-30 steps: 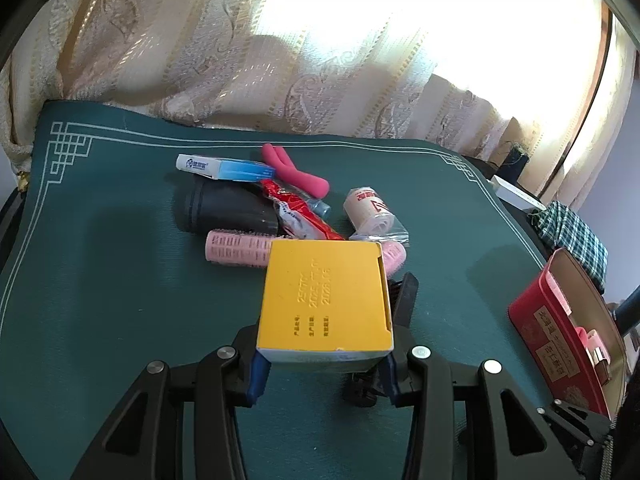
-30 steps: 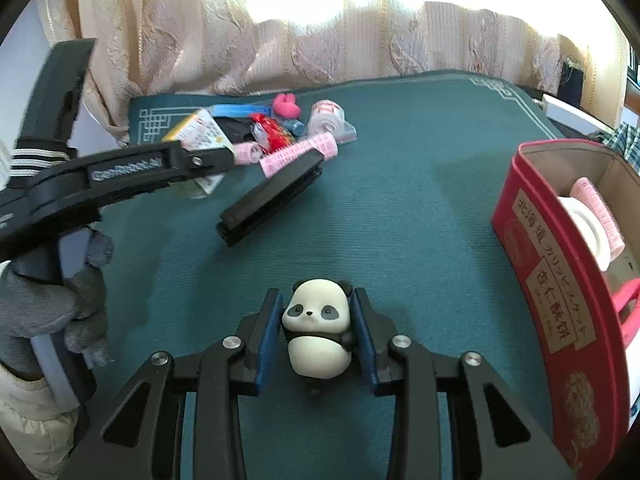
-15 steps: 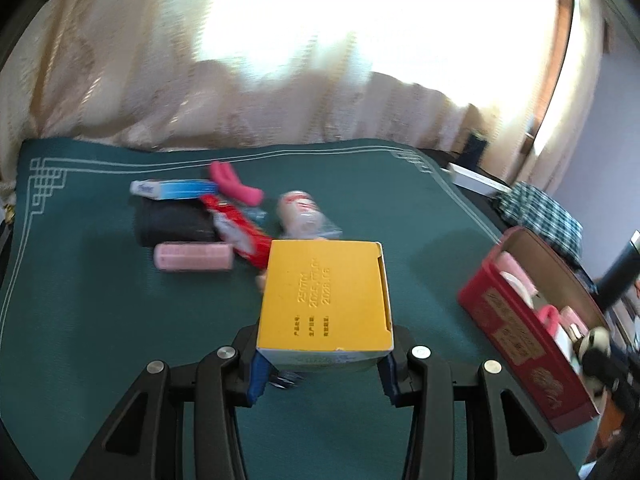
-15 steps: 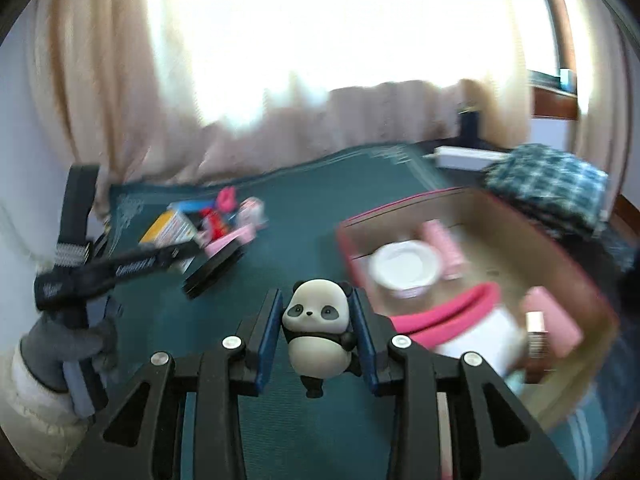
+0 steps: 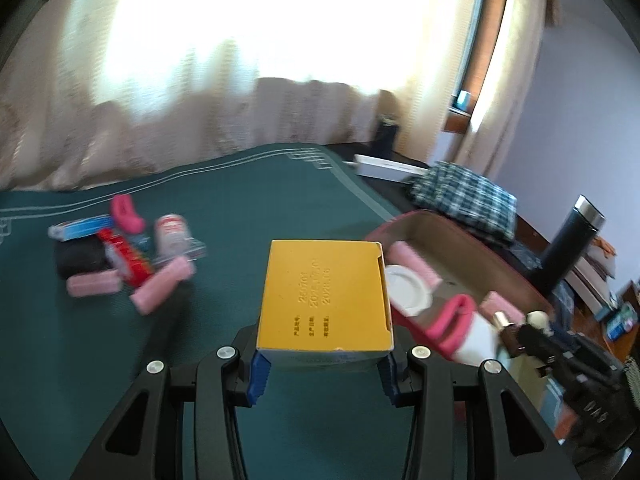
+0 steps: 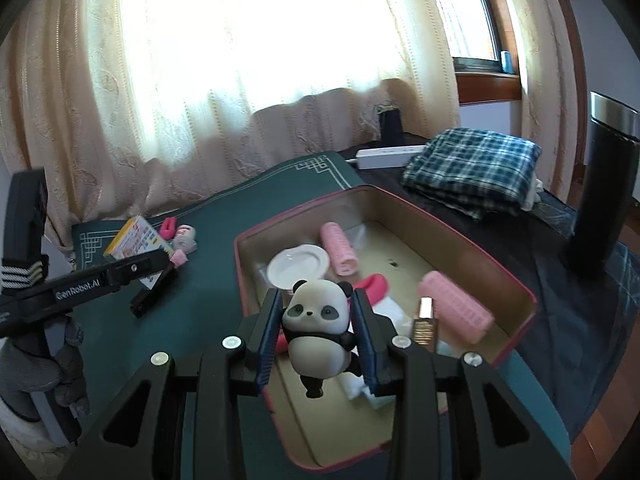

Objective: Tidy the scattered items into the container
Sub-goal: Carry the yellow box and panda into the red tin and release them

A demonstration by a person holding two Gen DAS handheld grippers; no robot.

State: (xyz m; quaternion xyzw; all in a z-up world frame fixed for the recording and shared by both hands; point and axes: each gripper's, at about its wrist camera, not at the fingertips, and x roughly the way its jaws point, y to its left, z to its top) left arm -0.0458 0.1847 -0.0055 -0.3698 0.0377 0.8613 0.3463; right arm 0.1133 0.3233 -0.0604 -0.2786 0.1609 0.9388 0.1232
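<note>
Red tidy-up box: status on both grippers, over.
Right gripper shut on white-and-black panda figurine, above red cardboard box. Left gripper shut on yellow carton, beside box. Nothing blocking.

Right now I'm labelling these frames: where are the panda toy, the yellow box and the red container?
panda toy (image 6: 316,316): right wrist view, on its white face.
yellow box (image 5: 324,296): left wrist view, middle of its top face.
red container (image 6: 516,286): right wrist view, on its right wall.
</note>
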